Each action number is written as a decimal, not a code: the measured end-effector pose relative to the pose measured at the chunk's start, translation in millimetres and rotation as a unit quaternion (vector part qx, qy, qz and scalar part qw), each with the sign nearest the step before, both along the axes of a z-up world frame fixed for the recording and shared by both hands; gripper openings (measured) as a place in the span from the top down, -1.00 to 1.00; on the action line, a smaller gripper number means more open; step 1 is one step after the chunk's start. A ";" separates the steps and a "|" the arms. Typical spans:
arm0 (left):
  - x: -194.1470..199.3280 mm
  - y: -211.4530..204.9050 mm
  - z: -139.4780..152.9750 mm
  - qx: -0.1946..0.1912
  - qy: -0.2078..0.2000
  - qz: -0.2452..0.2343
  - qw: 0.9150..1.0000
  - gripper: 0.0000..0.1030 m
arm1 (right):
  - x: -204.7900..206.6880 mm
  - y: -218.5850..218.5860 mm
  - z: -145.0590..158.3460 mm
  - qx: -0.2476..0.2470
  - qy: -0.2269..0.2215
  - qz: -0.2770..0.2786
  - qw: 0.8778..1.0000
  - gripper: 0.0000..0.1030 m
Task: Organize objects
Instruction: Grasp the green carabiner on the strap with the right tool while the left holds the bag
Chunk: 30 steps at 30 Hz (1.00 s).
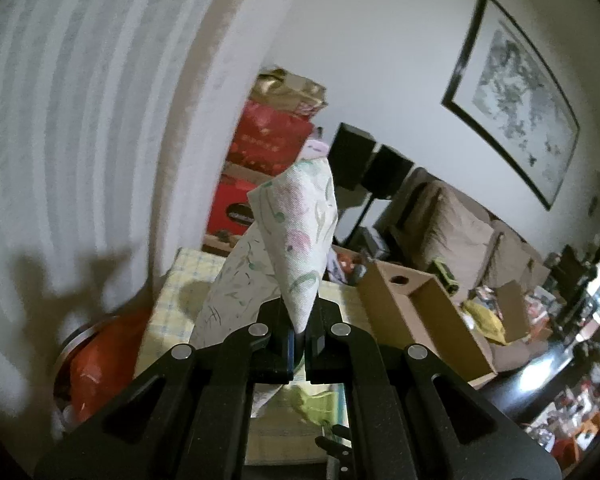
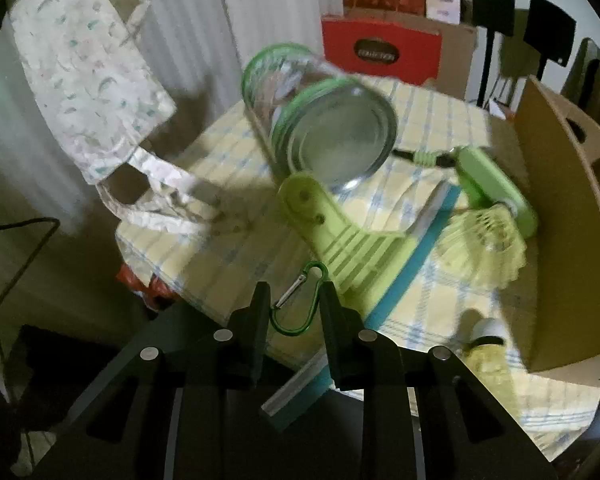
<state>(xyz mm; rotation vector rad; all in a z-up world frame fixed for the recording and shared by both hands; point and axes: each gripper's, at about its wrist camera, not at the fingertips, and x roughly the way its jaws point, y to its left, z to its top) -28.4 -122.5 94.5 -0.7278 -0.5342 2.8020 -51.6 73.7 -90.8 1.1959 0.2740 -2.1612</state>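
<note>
My left gripper is shut on a corner of a floral cloth pouch and holds it up above the table. In the right wrist view the same pouch hangs at upper left with its ruffled straps trailing to the checked tablecloth. My right gripper is open, with a green carabiner lying between its fingers on the cloth. A glass jar with a green lid lies tilted on its side. A lime green clip lies in front of it.
An open cardboard box stands at the right; it also shows in the left wrist view. A green handheld device, a yellow-green shuttlecock, a teal-edged ruler and a small yellow bottle lie on the cloth. Red boxes stand behind.
</note>
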 end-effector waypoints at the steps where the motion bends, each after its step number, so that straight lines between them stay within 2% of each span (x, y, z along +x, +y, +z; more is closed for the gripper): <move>1: 0.3 3.5 4.5 -0.002 0.004 -0.005 1.000 0.95 | 0.0 2.7 5.4 -0.003 0.004 -0.003 1.000 0.53; 14: -4.9 69.0 68.4 -0.014 0.045 -0.090 0.995 0.95 | -8.5 56.3 70.9 -0.028 0.056 -0.054 0.997 0.53; 24: -30.0 133.9 96.9 -0.004 0.040 -0.158 0.987 0.95 | -24.4 127.6 114.6 -0.035 0.090 -0.128 0.987 0.53; 30: -44.4 173.5 123.1 -0.007 0.038 -0.206 0.978 0.95 | -31.1 167.9 127.6 -0.032 0.101 -0.168 0.980 0.53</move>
